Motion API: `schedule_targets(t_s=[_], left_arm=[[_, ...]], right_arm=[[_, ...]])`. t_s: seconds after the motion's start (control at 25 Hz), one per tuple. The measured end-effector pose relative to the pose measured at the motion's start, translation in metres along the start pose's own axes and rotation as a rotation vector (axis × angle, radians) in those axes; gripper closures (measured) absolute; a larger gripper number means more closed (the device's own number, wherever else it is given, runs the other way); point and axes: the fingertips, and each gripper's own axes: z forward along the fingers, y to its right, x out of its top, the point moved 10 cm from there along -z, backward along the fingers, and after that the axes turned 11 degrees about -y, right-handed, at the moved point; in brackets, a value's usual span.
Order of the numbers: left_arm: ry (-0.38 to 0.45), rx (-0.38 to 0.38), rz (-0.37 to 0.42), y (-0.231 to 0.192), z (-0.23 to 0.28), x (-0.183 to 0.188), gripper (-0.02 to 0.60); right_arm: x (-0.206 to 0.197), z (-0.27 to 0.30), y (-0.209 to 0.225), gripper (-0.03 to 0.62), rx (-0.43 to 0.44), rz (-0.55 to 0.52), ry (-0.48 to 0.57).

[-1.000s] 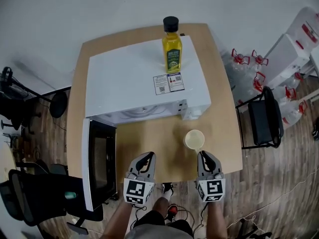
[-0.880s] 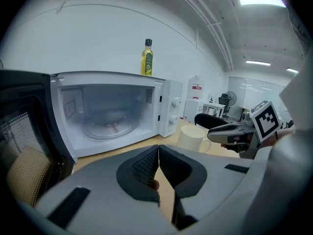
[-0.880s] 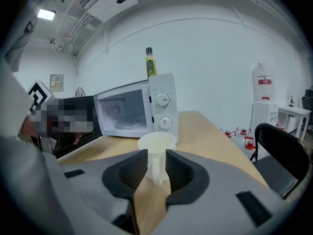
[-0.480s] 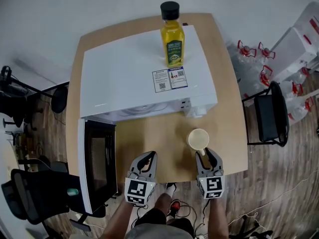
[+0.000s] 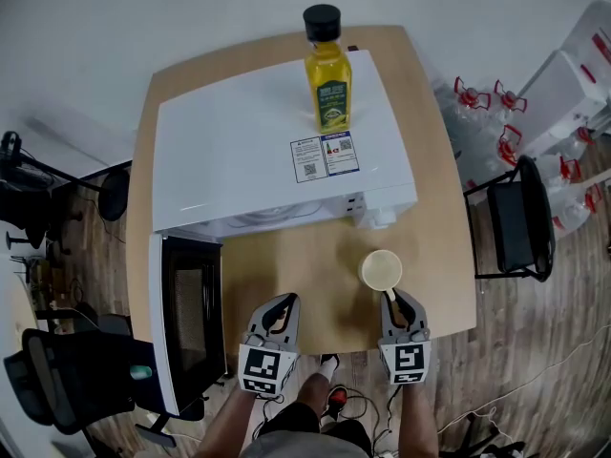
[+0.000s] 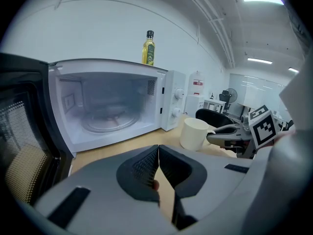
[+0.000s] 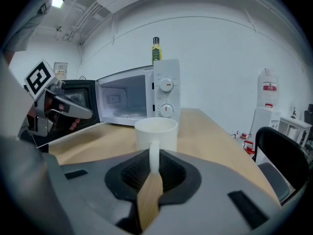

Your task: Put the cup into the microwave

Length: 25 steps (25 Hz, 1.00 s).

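A cream cup (image 5: 381, 269) stands upright on the wooden table (image 5: 305, 275), in front of the microwave's control side. Its handle points toward me. My right gripper (image 5: 391, 299) is right behind the cup (image 7: 155, 133), and its jaws are closing with the handle between the pads (image 7: 154, 168). To the left, my left gripper (image 5: 284, 301) hovers low over the table, shut with nothing in it (image 6: 158, 165). The white microwave (image 5: 258, 151) stands with its door (image 5: 186, 318) swung fully open to the left, and its cavity (image 6: 107, 111) holds only the glass turntable.
A yellow oil bottle (image 5: 327, 74) with a black cap stands on top of the microwave. A black chair (image 5: 516, 222) and several water jugs (image 5: 477, 113) are to the table's right. Another black chair (image 5: 67, 380) sits at the lower left by the open door.
The right gripper's jaws were shut beside the cup, then opened wide around its handle, and have now narrowed onto it. The left gripper has stayed shut in much the same place.
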Motion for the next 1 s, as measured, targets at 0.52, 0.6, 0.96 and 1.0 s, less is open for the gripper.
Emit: schedule_targets(t_s=[0.52, 0.6, 0.96, 1.0], left_arm=[[0.073, 0.033, -0.01, -0.015, -0.023, 0.02, 0.557], [0.093, 0.036, -0.008, -0.015, -0.027, 0.025, 0.557], [0.16, 0.061, 0.002, -0.017, -0.061, 0.043, 0.557], [0.165, 0.064, 0.001, -0.017, -0.066, 0.044, 0.557]], right_arm=[[0.029, -0.013, -0.007, 0.545, 0.004, 0.001, 0.063], [0.036, -0.018, -0.009, 0.545, 0.005, -0.006, 0.073], [0.068, -0.052, -0.022, 0.545, 0.008, -0.025, 0.15], [0.072, -0.057, -0.023, 0.545, 0.009, -0.027, 0.159]])
